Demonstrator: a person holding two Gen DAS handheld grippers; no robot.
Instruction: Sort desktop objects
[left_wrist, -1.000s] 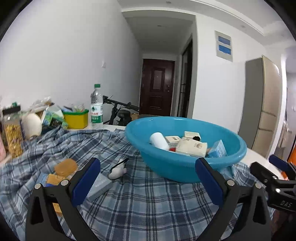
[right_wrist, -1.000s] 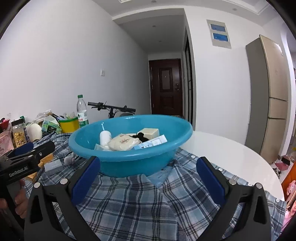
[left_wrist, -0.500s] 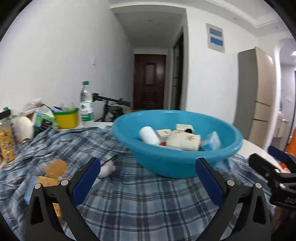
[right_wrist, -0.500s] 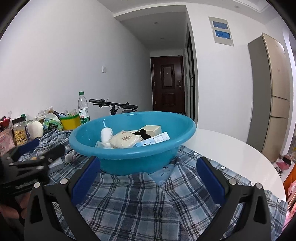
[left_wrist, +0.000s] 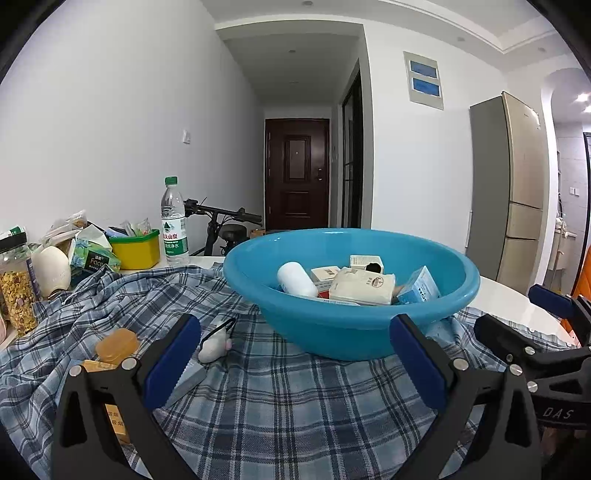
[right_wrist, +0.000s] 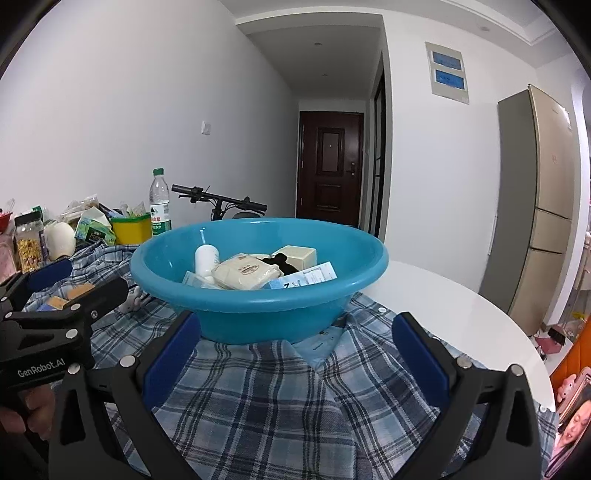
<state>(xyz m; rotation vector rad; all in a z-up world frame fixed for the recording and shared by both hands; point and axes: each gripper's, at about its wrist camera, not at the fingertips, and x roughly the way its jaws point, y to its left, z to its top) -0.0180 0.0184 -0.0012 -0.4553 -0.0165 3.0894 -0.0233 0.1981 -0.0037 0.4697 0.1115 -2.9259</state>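
Observation:
A blue basin (left_wrist: 351, 325) stands on a plaid shirt (left_wrist: 277, 406) and holds a white bottle (left_wrist: 297, 278), a cream packet (left_wrist: 360, 286), a blue carton (left_wrist: 419, 286) and small boxes. Left of it on the cloth lie a small white toy (left_wrist: 215, 345), an amber block (left_wrist: 117, 345), a grey box (left_wrist: 188, 376) and a yellow box (left_wrist: 98, 367). My left gripper (left_wrist: 293, 332) is open and empty, just short of the basin's near wall. My right gripper (right_wrist: 295, 325) is open and empty in front of the basin (right_wrist: 258, 314). Each gripper shows in the other's view, the right gripper (left_wrist: 517, 312) and the left gripper (right_wrist: 86, 278).
At the back left stand a water bottle (left_wrist: 173, 221), a yellow tub (left_wrist: 135, 249), a tissue pack (left_wrist: 92, 254), a white egg-shaped thing (left_wrist: 53, 267) and a cereal jar (left_wrist: 16, 284). The bare white table (right_wrist: 443, 317) curves right. A hand (right_wrist: 22, 413) holds the left gripper.
The left gripper has crept a little forward and right toward the basin. The right gripper has barely shifted. Both stayed open and empty.

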